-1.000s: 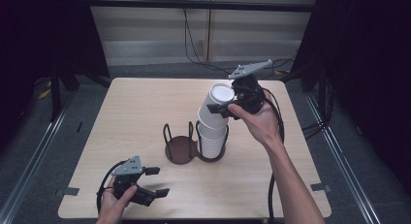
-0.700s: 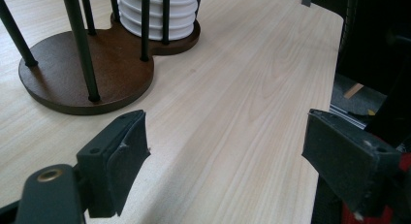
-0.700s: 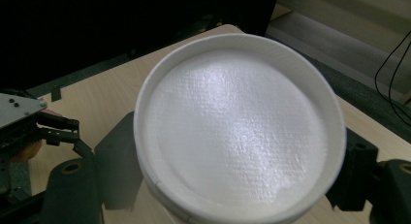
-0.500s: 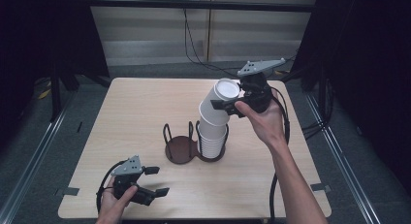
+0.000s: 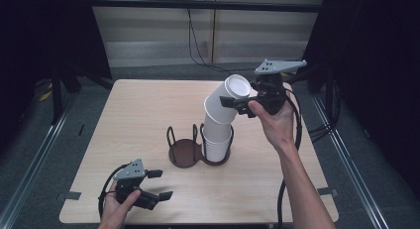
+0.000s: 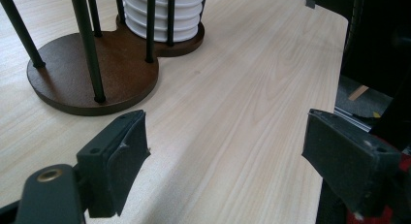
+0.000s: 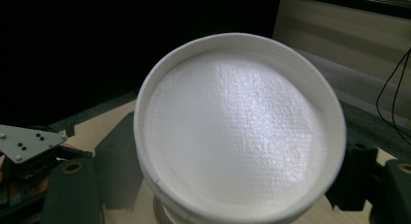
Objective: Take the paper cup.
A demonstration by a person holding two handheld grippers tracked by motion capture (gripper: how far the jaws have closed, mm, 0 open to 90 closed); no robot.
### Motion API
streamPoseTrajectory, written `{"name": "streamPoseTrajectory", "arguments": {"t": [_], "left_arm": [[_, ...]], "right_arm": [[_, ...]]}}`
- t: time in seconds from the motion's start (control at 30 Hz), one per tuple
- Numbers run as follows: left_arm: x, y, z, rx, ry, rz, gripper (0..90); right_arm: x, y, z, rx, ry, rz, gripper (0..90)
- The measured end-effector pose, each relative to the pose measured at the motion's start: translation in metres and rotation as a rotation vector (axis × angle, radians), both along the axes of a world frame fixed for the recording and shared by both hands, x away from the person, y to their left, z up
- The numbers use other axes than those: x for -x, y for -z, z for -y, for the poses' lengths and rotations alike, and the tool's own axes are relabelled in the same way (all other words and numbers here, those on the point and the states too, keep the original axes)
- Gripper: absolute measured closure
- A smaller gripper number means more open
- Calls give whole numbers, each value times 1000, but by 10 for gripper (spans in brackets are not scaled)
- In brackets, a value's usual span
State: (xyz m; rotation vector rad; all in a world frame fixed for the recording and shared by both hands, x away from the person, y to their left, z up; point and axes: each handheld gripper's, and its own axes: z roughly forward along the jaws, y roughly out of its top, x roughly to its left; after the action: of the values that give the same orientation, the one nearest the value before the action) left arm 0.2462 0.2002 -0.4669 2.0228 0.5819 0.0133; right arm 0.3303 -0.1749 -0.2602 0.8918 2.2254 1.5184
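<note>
A stack of white cups [image 5: 218, 140] stands upside down in one ring of a brown wire cup holder [image 5: 184, 153] at mid-table. The top cup [image 5: 225, 102] leans to the right, lifted partly off the stack, and my right gripper [image 5: 242, 102] is shut on it near its upturned base. That round white base [image 7: 237, 132] sits between the two black jaws in the right gripper view. My left gripper [image 5: 158, 184] rests open near the table's front left edge, nothing between its fingers. Its view looks past the open jaws at the holder base [image 6: 72, 83] and the lowest cups [image 6: 162, 15].
The holder's other ring [image 5: 173, 140] holds no cups. The light wooden table [image 5: 138, 110] has a dark drop beyond its edges, with metal rails on the floor at both sides. Cables [image 5: 292, 140] trail from the right gripper down the right side.
My right gripper has risen and shifted right with the top cup, tilting it farther off the stack. The left gripper has stayed put.
</note>
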Motion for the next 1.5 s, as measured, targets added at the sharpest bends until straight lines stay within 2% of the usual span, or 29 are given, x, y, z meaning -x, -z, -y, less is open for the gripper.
{"name": "streamPoseTrajectory", "arguments": {"t": [0.23,0.47,0.6,0.87,1.03,1.27,1.43,1.5], "left_arm": [[0,0,-1,3,-1,10,160],[-2,-1,-2,14,-27,18,160],[-1,-1,-1,12,-41,25,160],[-1,-8,5,34,-39,46,160],[0,-13,12,32,-19,68,160],[-2,-26,18,61,0,98,161],[-2,-36,20,70,27,117,160],[-3,-39,21,87,33,119,159]], "right_arm": [[6,-1,8,-45,7,21,232],[13,-1,20,-89,12,26,233],[17,2,26,-89,19,26,234],[29,9,39,-128,15,22,234],[37,12,43,-125,10,13,234],[47,14,43,-103,12,-7,235],[53,18,46,-105,13,-21,235],[56,21,47,-104,12,-26,235]]}}
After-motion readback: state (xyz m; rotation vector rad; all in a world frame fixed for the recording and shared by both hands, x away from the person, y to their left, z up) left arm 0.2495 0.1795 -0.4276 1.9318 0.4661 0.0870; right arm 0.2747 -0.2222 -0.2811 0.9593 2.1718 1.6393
